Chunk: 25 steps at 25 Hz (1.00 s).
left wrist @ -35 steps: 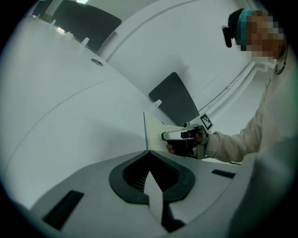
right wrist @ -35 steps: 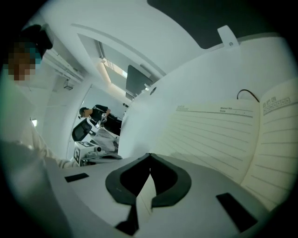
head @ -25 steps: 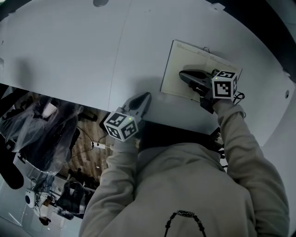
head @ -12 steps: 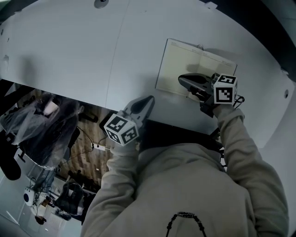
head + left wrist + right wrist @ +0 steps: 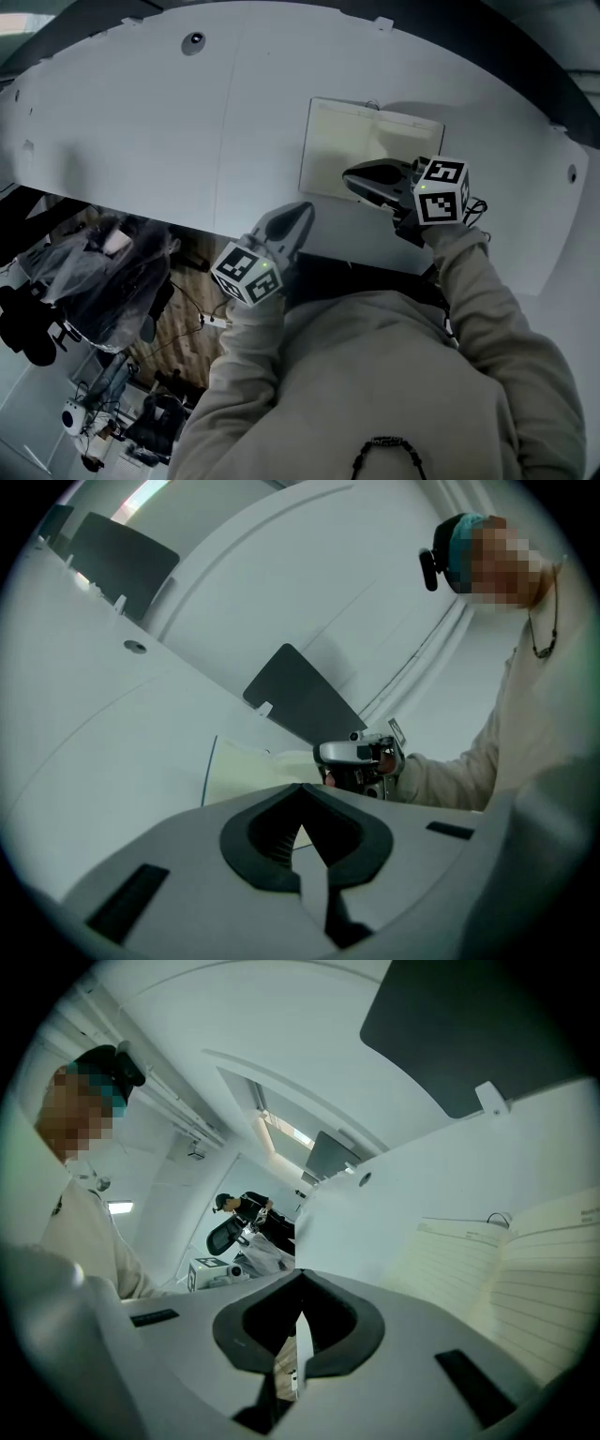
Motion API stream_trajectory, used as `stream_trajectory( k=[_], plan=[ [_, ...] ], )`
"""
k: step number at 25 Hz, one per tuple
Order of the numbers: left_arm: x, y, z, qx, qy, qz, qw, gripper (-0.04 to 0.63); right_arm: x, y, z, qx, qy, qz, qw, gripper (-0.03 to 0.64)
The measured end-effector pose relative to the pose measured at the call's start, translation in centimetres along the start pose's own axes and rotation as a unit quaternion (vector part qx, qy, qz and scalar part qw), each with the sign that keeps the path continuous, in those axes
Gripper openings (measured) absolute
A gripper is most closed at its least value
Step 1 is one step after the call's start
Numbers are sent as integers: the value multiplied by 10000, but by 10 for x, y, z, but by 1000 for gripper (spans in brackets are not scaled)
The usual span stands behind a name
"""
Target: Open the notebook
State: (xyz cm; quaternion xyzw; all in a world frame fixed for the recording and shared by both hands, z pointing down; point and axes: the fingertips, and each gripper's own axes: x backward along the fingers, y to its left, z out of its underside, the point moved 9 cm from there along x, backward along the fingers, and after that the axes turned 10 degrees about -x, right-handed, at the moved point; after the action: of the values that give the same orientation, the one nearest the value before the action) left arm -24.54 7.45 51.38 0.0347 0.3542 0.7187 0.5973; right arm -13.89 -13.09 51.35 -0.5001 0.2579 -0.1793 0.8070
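Cream-paged notebook (image 5: 366,141) lies open on white tabletop (image 5: 141,122) beneath the nearer right hand-held gripper (image 5: 352,176); it and the left hand-held gripper (image 5: 305,212) are pressed together, empty.

A lab-like workroom: a wide white table (image 5: 141,122), cables (image 5: 201,315) strewn over wooden floor (image 5: 178,333) (quite a tangle), an office chair (image 5: 223,1237), another person (image 5: 251,1206) working behind.
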Motion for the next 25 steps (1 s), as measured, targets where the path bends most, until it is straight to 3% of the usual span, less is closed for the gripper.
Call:
stream_trajectory(
  k=[8, 11, 16, 18, 23, 25],
  plan=[
    [-10, -25, -39, -577, 57, 290, 9979, -5, 37, 32, 7, 312, -42, 198, 9993, 21],
    [-24, -27, -43, -749, 172, 426, 9961, -5, 71, 30, 16, 253, -337, 440, 9981, 21],
    [-61, -47, -32, -161, 161, 815, 9964, -5, 140, 28, 53, 66, -738, 1008, 9921, 21],
    [-75, -65, -27, -144, 267, 983, 9947, -5, 164, 33, 73, 8, -834, 1174, 9896, 21],
    [-104, -98, -50, -734, 541, 1344, 9867, -5, 218, 60, 97, -43, -1461, 1509, 9777, 21],
    [-112, -111, -72, -976, 466, 1484, 9830, -5, 235, 77, 95, 81, -1660, 1607, 9729, 21]
  ],
)
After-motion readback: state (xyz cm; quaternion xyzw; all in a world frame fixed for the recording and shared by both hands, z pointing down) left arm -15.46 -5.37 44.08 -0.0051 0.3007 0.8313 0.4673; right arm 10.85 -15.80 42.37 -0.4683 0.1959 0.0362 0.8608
